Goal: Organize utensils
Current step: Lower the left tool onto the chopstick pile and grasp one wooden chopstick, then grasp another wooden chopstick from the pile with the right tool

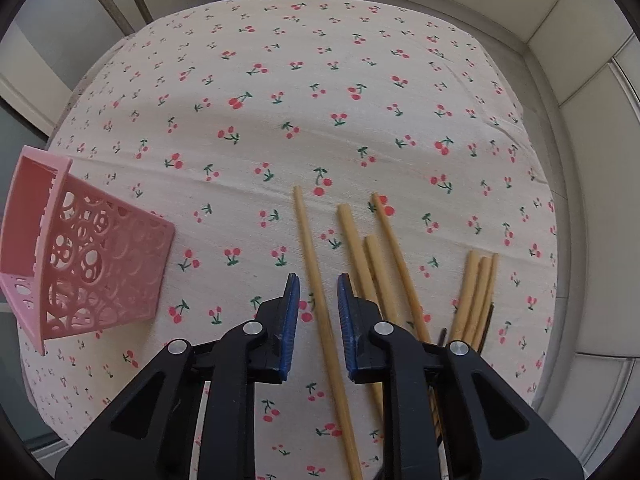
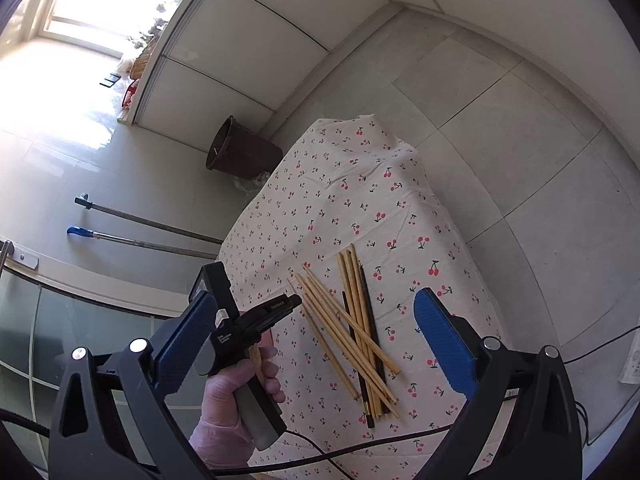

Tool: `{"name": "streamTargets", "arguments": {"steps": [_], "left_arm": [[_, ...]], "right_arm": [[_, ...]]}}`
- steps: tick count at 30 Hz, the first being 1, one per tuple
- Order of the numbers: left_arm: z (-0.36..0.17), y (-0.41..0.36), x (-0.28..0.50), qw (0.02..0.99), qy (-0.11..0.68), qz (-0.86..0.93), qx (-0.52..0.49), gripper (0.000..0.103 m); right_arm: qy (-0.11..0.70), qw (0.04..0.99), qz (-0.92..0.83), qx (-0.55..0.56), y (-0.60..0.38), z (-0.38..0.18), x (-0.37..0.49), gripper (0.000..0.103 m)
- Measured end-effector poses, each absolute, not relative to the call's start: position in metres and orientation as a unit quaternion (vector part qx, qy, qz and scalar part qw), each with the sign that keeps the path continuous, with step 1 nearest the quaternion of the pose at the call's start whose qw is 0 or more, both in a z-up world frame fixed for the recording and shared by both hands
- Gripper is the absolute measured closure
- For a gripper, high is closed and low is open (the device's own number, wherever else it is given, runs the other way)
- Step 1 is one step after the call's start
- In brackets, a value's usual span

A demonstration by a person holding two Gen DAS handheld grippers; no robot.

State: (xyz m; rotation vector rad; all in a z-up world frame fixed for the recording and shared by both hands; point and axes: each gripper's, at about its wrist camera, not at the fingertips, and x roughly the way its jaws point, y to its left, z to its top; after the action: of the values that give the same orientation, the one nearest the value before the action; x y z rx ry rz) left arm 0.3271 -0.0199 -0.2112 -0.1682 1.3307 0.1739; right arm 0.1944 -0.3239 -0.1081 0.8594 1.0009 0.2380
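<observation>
Left hand-held gripper (image 1: 318, 292) spread, straddling one chopstick (image 1: 320, 292) on tabletop (image 1: 280, 120); right hand-held gripper (image 2: 316, 314) spread wide above; pink basket (image 1: 80, 256) left.

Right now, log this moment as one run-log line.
left gripper: open, straddling one chopstick | right gripper: open, above chopstick pile | pink basket: tipped, on tablecloth
</observation>
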Motion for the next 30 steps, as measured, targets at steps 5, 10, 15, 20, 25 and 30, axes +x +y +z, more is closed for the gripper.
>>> {"name": "streamTargets", "arguments": {"steps": [5, 10, 15, 20, 25, 30], "left_arm": [[-0.226, -0.008, 0.336, 0.773, 0.619, 0.08, -0.111, 0.084], [-0.231, -0.016, 0.349, 0.783, 0.61, 0.09, -0.081, 0.089], [-0.231, -0.026, 0.332, 0.797, 0.6, 0.049, -0.049, 0.098], [-0.201, -0.02, 0.267, 0.825, 0.561, -0.025, -0.06, 0.098], [-0.132, 0.003, 0.187, 0.869, 0.486, -0.069, -0.063, 0.098], [-0.08, 0.037, 0.141, 0.899, 0.411, -0.097, -0.113, 0.098]], "right_arm": [[0.469, 0.784, 0.113, 0.39, -0.321, -0.112, 0.197, 0.007], [0.473, 0.794, 0.105, 0.367, -0.316, -0.116, 0.201, 0.007], [0.492, 0.795, 0.1, 0.341, -0.3, -0.131, 0.214, 0.007], [0.501, 0.812, 0.11, 0.278, -0.261, -0.138, 0.228, 0.007], [0.508, 0.829, 0.115, 0.204, -0.21, -0.152, 0.255, 0.013], [0.546, 0.822, 0.11, 0.117, -0.161, -0.185, 0.295, 0.036]]}}
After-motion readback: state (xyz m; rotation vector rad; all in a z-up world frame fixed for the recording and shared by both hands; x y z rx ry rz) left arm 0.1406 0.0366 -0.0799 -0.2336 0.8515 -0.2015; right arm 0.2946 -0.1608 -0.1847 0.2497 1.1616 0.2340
